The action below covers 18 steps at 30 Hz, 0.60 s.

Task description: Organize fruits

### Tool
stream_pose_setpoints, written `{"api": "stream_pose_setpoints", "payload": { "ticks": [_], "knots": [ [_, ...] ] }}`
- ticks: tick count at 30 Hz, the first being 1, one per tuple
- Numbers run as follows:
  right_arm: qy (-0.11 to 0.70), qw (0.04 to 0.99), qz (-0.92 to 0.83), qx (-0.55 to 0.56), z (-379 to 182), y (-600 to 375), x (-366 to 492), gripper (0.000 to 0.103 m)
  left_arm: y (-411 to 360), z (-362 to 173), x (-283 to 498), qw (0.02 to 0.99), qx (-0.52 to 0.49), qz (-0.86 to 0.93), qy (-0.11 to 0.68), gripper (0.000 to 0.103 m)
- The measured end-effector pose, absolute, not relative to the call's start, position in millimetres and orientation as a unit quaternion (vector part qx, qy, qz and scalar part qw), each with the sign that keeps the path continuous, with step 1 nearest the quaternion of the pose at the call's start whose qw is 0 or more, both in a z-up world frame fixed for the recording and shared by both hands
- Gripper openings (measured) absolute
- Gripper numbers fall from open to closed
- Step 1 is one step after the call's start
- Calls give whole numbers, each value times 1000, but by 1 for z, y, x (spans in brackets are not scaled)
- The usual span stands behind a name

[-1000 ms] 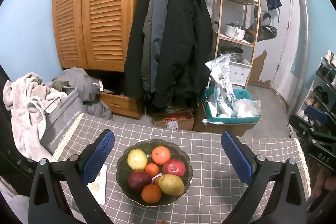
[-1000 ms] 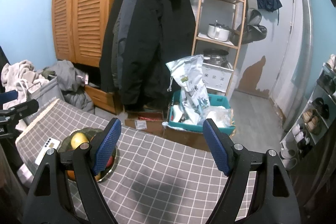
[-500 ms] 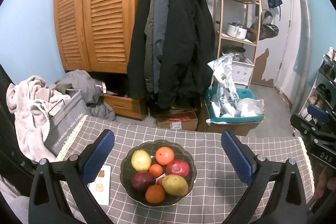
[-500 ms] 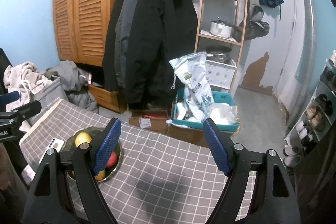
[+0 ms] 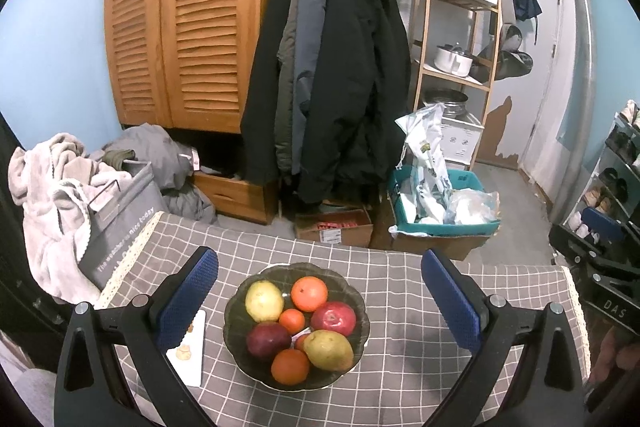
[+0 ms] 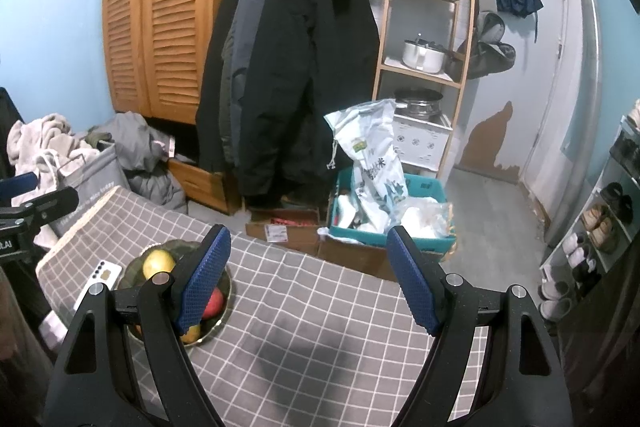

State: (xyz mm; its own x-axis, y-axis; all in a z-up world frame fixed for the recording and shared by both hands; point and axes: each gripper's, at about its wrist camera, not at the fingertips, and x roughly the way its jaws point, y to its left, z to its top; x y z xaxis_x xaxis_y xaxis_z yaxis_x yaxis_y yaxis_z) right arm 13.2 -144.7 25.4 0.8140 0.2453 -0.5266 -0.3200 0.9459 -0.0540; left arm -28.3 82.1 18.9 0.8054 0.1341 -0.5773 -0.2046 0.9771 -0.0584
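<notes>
A dark glass bowl (image 5: 240, 343) of fruit sits on the grey checked tablecloth (image 5: 404, 359). It holds a yellow pear (image 5: 263, 300), a large orange (image 5: 309, 293), a red apple (image 5: 333, 317), a dark red apple (image 5: 267, 339), a green-brown pear (image 5: 328, 349) and two smaller oranges. My left gripper (image 5: 318, 301) hovers open, its blue pads either side of the bowl and above it. My right gripper (image 6: 308, 279) is open over bare cloth, right of the bowl (image 6: 224, 293), whose fruit its left finger partly hides.
A white phone (image 5: 191, 351) lies left of the bowl. Beyond the table's far edge stand a cardboard box (image 5: 334, 229), a teal crate (image 5: 442, 203) with bags, hanging coats (image 5: 332, 75), a wooden wardrobe and a shelf rack. A grey laundry bag (image 5: 120, 223) sits at left.
In both views the scene has drifted slightly lower and to the right. The fruit, the bowl and the width of both grippers look unchanged.
</notes>
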Motion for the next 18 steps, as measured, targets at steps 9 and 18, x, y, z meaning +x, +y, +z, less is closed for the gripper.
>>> {"api": "stream_pose_setpoints", "payload": {
  "ticks": [9, 18],
  "knots": [
    [266, 950, 149, -70, 26, -145, 13, 79, 77, 20, -30, 950, -44, 96, 293, 102],
    [266, 950, 148, -71, 26, -145, 13, 79, 76, 18, -30, 948, -52, 88, 300, 102]
  ]
}}
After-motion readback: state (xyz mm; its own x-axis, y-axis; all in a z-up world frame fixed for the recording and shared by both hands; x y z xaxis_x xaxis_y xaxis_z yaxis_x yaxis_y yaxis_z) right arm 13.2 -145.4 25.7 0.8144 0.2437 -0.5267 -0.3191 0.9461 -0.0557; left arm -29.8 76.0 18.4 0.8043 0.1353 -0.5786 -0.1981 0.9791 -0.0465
